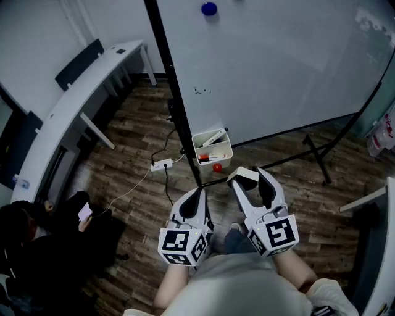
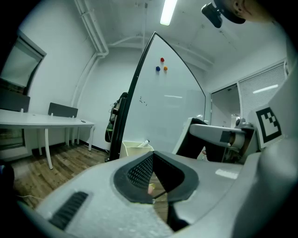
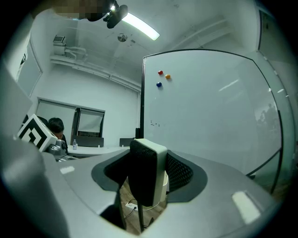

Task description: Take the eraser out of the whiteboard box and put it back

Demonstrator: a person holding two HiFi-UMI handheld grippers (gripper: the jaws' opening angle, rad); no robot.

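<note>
Cool, dim light falls from a ceiling strip lamp (image 2: 167,11) above the left tongs (image 2: 152,160), leaving pale streaks on the whiteboard (image 3: 228,86). Both gripper views bulge, their corners black; the floor (image 1: 142,191) lies shadowed.

Both hand-held grippers seen from above, side by side and pointing forward, roughly level. Left gripper (image 1: 196,192): jaws closed tip to tip, nothing between them. Right gripper (image 1: 251,178): jaws spread wide and clamped on the eraser (image 3: 148,172), held upright between the pads. Forearms (image 1: 295,266) extend from the lower edge.
</note>
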